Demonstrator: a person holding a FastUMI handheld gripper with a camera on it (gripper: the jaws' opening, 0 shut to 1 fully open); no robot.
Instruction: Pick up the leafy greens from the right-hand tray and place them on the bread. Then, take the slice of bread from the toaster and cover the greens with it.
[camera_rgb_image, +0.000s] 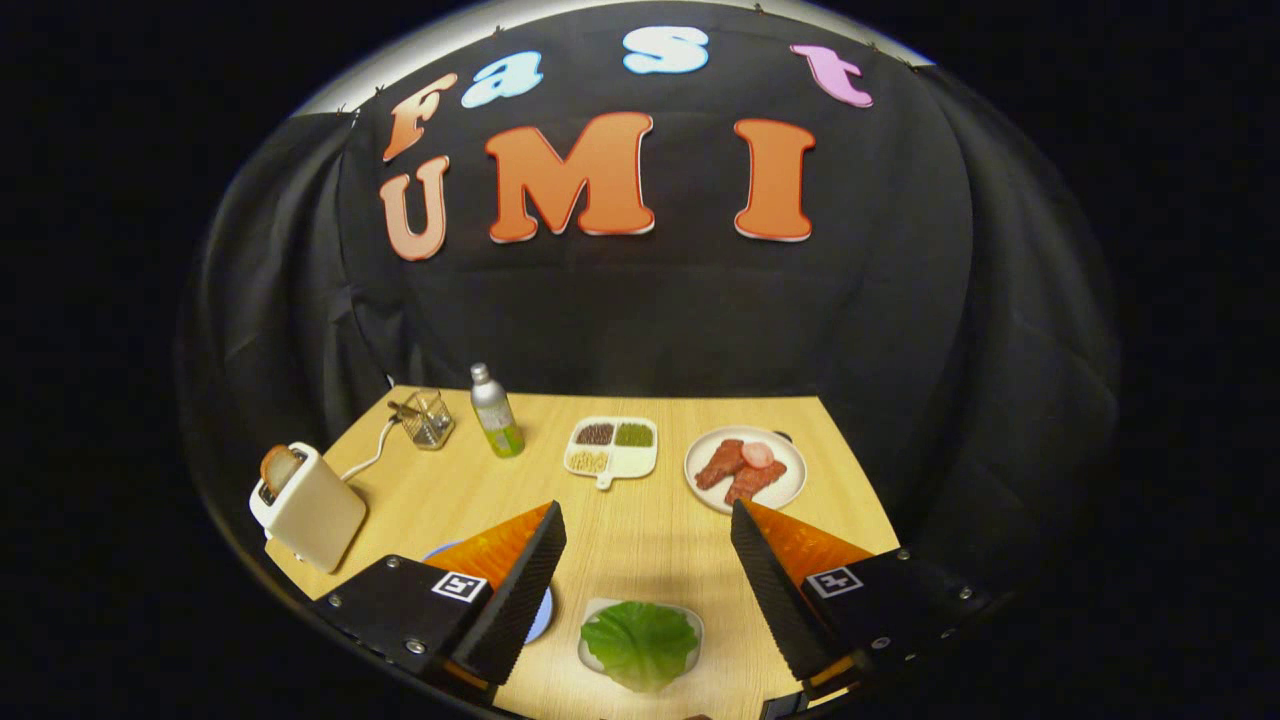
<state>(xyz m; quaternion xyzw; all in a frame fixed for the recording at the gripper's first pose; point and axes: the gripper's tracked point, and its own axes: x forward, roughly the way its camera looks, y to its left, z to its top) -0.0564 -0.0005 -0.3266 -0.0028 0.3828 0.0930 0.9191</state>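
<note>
The leafy greens (640, 644) lie on a small white tray (596, 610) on the wooden table, low between my two fingers. My gripper (648, 520) is open above the table with nothing between its fingers. The left finger (525, 585) covers most of a blue plate (543, 612); whatever lies on that plate is hidden. A cream toaster (310, 508) stands at the table's left edge with a slice of bread (280, 467) sticking out of its slot.
Beyond the fingers sit a white plate of meat slices (745, 467), a white divided dish of beans (612, 448), a silver and green bottle (495, 411) and a wire holder (428, 418). The toaster's cord (372, 457) runs toward the holder.
</note>
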